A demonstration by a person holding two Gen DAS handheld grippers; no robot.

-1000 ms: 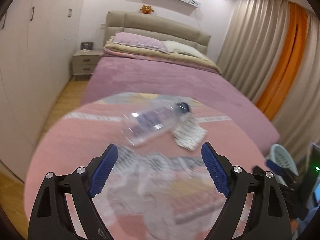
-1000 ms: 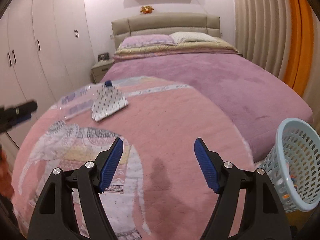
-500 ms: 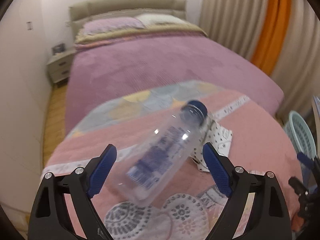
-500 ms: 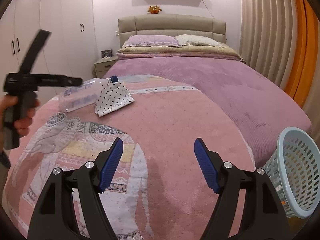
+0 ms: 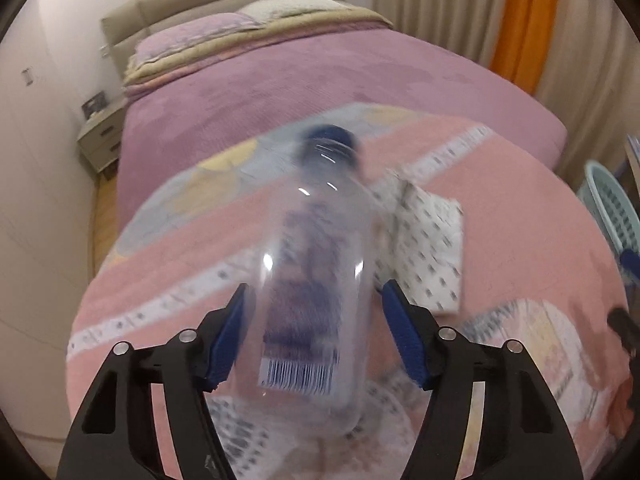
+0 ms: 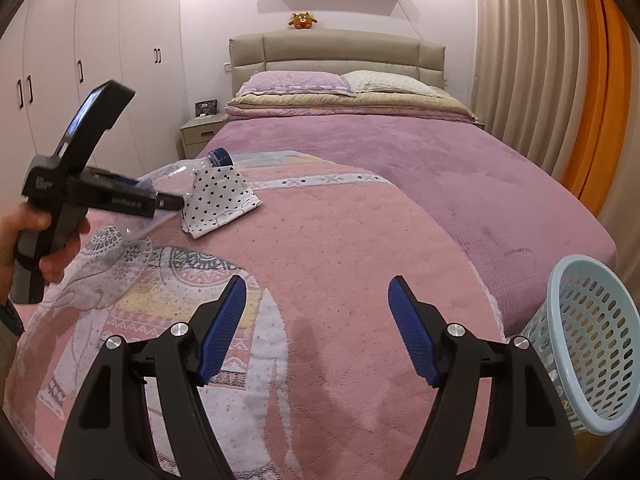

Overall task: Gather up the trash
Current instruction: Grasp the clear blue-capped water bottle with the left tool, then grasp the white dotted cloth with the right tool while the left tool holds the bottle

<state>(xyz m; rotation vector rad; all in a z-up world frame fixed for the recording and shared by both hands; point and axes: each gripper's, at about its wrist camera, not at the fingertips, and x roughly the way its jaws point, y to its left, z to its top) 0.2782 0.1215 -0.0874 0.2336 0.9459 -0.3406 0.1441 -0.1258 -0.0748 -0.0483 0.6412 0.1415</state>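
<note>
Your left gripper [image 5: 316, 336] has the clear plastic bottle [image 5: 320, 272] between its blue pads, and the jaws have just been closing in on it. The view is blurred, so you can't be sure the pads are pressing yet: the left pad looks to be at the bottle wall, the right pad seems to stand just off it. Treat it as not gripped until you feel it bite.

The bottle lies on the pink elephant blanket [image 6: 320, 248] on the bed, blue cap [image 5: 330, 138] pointing away from you, barcode end nearest the gripper. Its cap end lies right beside the folded heart-print cloth [image 6: 218, 200].

Tips for this step:
- Close across the label section, not the rounded base; empty plastic is slick and will squirt out of a low bite.
- Squeeze gently. Thin walls buckle, and a crushed bottle can pop free.
- Lift straight up first so you don't drag the cloth along.
- Keep the pads clear of the blanket pile, or you pinch fabric too.

Your right gripper [image 6: 316, 328] is spread wide with nothing in it, low over the blanket. The light blue perforated basket [image 6: 592, 344] stands on the floor off the bed's right side, well apart from the bottle; likely the drop target.
</note>
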